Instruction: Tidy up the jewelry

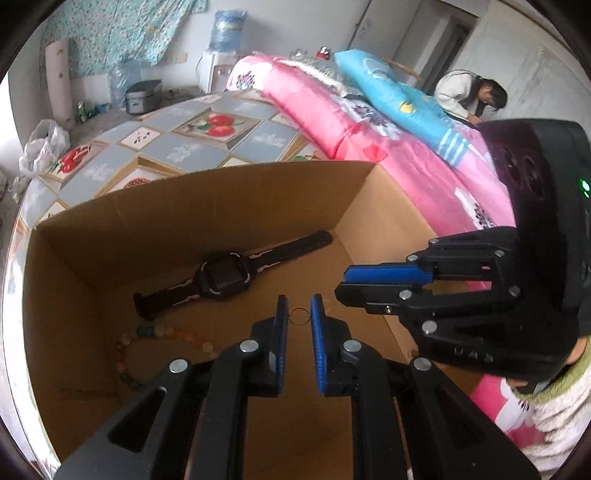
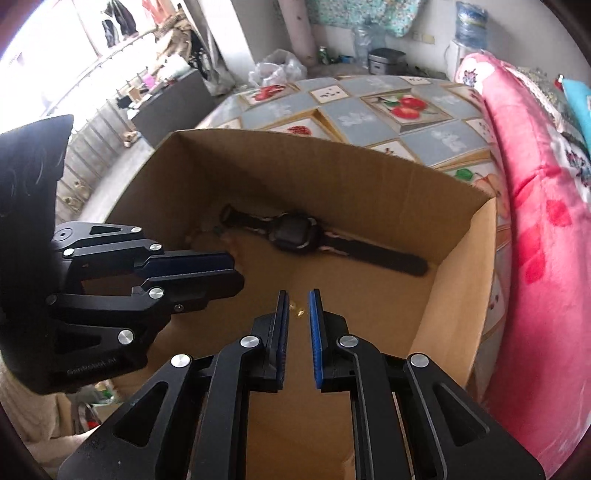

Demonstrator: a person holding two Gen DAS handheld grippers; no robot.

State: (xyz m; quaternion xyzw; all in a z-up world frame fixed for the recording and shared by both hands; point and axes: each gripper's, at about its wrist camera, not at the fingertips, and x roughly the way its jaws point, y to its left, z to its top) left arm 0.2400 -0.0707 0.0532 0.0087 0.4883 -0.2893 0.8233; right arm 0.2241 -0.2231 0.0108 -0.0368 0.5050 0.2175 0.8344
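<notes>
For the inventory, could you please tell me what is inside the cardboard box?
Inside the cardboard box: a black watch and a bead bracelet. The left hand-held gripper covers the near floor.

Lived-in bedroom in someone's home, pretty clearly. Big bed with fruit-print sheet [image 1: 207, 129], rolled pink quilt [image 1: 332, 122] and blue quilt [image 1: 399, 92] piled along one side. Water dispenser with blue jug [image 1: 226, 31] against far wall, rice cooker [image 1: 143, 96] on floor beside it, plastic bags [image 1: 44, 146] near bed. Floral cloth [image 1: 118, 29] hung on wall. Right wrist view: clothes hanging on rail [image 2: 118, 22] by bright window. Person in pale top [image 1: 469, 96] bent over far edge of bed.
</notes>
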